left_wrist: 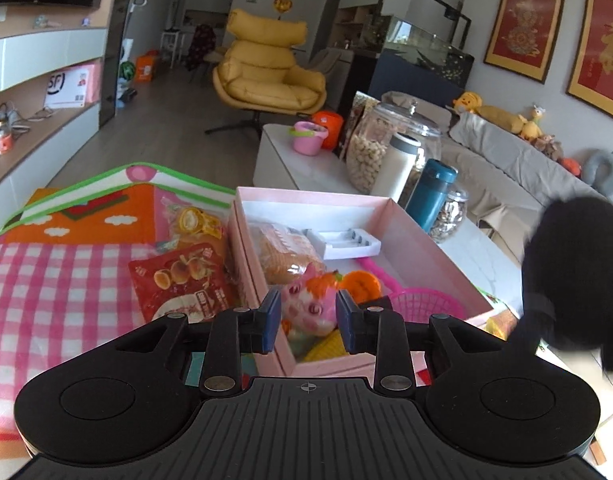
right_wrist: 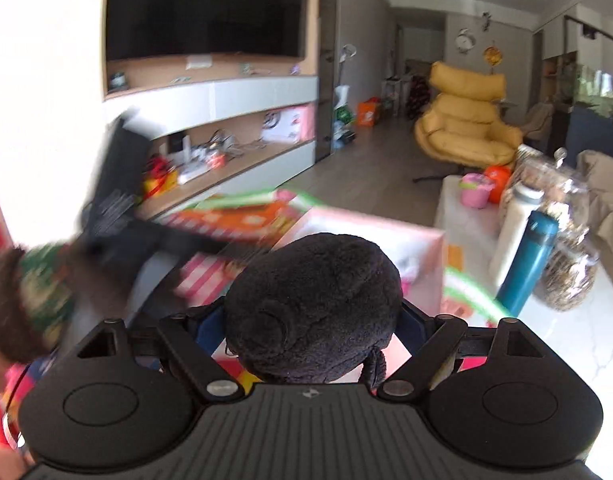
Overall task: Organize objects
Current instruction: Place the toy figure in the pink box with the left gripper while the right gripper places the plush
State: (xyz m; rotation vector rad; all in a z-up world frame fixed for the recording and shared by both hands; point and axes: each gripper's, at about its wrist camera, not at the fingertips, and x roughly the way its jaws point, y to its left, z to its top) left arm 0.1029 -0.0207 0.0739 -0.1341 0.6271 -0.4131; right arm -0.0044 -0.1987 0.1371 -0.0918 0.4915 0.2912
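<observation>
The pink box [left_wrist: 390,216] on the table is already getting full. Inside it sit a bag of snacks [left_wrist: 286,254], a white tray [left_wrist: 346,242], a pink net scoop [left_wrist: 422,304], an orange toy [left_wrist: 360,284] and a yellow toy corn [left_wrist: 326,346]. Still outside the box, at about nine o'clock from it on the checked mat [left_wrist: 54,276], lie a red snack packet [left_wrist: 182,280] and a yellow snack packet [left_wrist: 194,222], so I think the tidying is more than half done but not over. The left gripper [left_wrist: 306,318] has its jaws close together around a small pink pig toy [left_wrist: 306,308], over the near end of the box; I cannot tell for sure if the pads squeeze it, though it looks held. The right gripper [right_wrist: 312,332] has its jaws wide and is clamped on a big fuzzy black plush toy [right_wrist: 314,308]. In the left view that black toy shows at about three o'clock from the box, off to the side.
</observation>
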